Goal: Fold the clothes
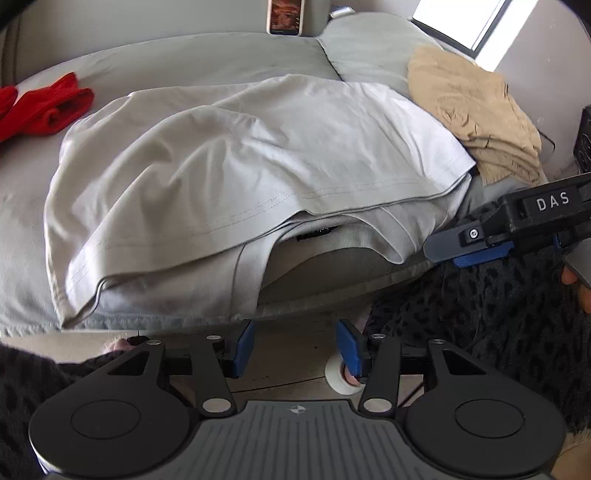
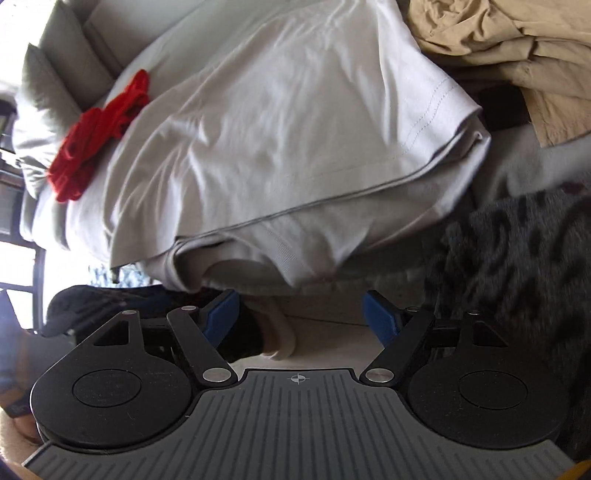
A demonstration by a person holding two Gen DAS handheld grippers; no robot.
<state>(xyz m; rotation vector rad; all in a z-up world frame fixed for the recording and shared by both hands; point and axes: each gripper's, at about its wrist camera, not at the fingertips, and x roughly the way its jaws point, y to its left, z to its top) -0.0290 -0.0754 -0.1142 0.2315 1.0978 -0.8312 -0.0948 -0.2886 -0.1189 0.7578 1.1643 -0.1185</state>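
Observation:
A white T-shirt (image 1: 236,177) lies folded over on the grey sofa seat (image 1: 192,55), its hem and collar at the near edge. It also shows in the right wrist view (image 2: 280,140). My left gripper (image 1: 295,347) is open and empty, just below the seat's front edge. My right gripper (image 2: 301,314) is open and empty, its blue pads (image 2: 221,314) just under the shirt's near edge. In the left wrist view the right gripper (image 1: 480,240) sits at the shirt's right side.
A red garment (image 1: 48,107) lies at the far left of the seat. A folded beige garment (image 1: 476,110) lies at the right. A grey cushion (image 1: 369,48) and a phone (image 1: 284,16) are at the back. Leopard-print fabric (image 1: 498,314) is at the near right.

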